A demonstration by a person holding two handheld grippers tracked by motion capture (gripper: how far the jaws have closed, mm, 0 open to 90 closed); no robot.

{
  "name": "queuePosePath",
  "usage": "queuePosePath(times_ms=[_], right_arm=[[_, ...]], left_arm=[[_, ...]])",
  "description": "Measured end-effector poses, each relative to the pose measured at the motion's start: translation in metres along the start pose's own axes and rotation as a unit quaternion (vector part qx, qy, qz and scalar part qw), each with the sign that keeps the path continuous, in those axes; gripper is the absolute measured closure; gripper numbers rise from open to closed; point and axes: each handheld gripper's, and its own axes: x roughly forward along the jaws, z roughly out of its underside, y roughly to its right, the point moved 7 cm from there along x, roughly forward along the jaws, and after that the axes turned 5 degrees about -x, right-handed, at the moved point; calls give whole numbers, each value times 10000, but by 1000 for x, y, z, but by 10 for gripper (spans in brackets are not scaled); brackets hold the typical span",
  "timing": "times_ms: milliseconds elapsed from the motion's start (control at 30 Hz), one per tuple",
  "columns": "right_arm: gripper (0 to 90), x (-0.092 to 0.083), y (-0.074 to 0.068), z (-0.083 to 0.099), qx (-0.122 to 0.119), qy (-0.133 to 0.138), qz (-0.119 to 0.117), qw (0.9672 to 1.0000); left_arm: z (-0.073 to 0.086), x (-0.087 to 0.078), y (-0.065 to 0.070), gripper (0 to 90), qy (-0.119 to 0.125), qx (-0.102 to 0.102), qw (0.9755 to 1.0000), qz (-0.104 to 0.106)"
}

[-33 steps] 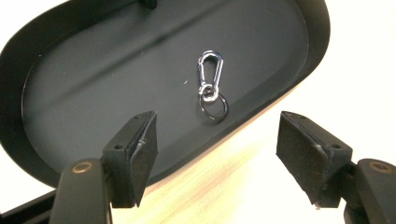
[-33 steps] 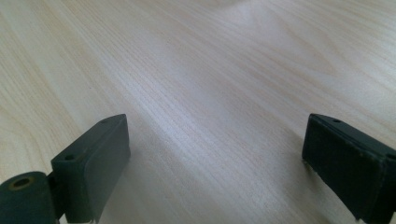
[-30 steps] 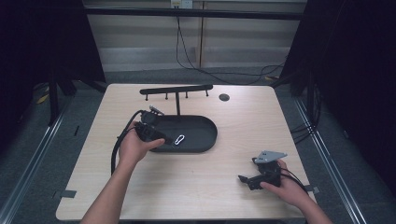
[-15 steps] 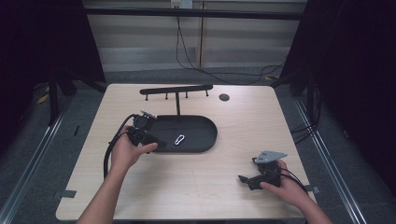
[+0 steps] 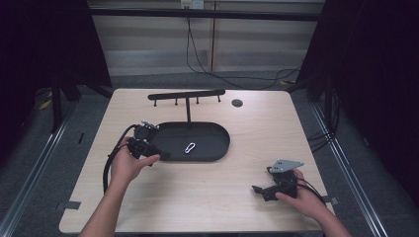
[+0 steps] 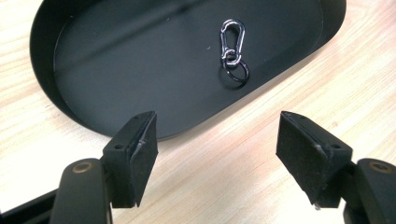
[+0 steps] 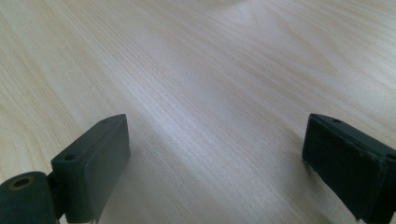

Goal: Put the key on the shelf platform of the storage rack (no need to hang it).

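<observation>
No legible writing or brand marks on carabiner point(image 6: 232, 41), its attached key ring or oval black tray point(image 6: 70, 100). Carabiner lying flat in tray, ahead of left gripper point(image 6: 215, 148), beyond its wide-spread pads, untouched. Right gripper point(image 7: 215, 163) equally wide, empty, low over bare wooden table point(image 7: 210, 70), well apart from tray.

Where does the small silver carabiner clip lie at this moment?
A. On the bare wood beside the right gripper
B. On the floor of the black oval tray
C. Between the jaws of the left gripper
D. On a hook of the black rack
B: the carabiner clip with its ring lies flat inside the black oval tray, ahead of the open left gripper, which holds nothing.
</observation>
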Motion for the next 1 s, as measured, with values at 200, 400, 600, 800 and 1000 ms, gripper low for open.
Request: queuePosePath(times_ms=[200, 400, 600, 800, 1000], right_arm=[[70, 0, 0, 0, 1, -1, 0, 10000], [70, 0, 0, 0, -4, 1, 0, 10000], [70, 0, 0, 0, 1, 0, -1, 10000], [70, 0, 0, 0, 1, -1, -1, 10000], [70, 0, 0, 0, -1, -1, -1, 10000]], left_arm=[[7, -1, -3, 293, 50, 19, 10000, 12], [14, -2, -5, 289, 62, 12, 10000, 62], [21, -2, -9, 287, 50, 6, 10000, 64], [29, -3, -13, 286, 21, -35, 10000, 46], [36, -3, -17, 286, -5, -11, 10000, 9]])
